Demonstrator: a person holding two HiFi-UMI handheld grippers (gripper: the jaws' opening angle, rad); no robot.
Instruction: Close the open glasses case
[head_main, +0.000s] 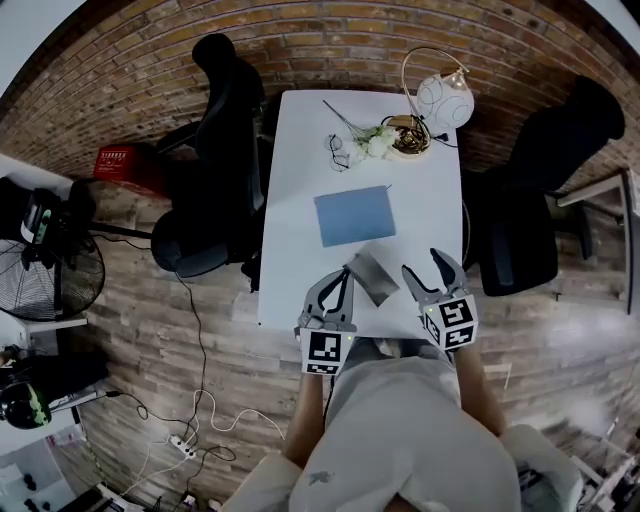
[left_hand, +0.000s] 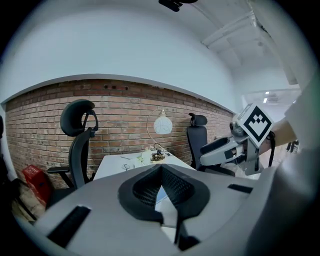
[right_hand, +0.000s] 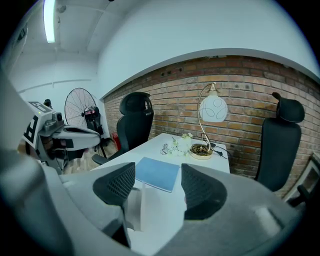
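Observation:
The open grey glasses case (head_main: 371, 276) lies near the front edge of the white table (head_main: 300, 130), between my two grippers. In the right gripper view its pale lid (right_hand: 144, 207) stands upright just ahead of the jaws. My left gripper (head_main: 343, 277) hovers at the case's left side, its fingertips touching and nothing between them (left_hand: 161, 169). My right gripper (head_main: 428, 268) is to the right of the case, apart from it, with its jaws spread wide (right_hand: 157, 182) and holding nothing.
A blue notebook (head_main: 354, 215) lies mid-table beyond the case. Glasses (head_main: 337, 152), white flowers (head_main: 376, 143) and a globe lamp (head_main: 443, 100) are at the far end. Black office chairs (head_main: 210, 160) (head_main: 530, 200) flank the table. A fan (head_main: 50, 275) stands at the left.

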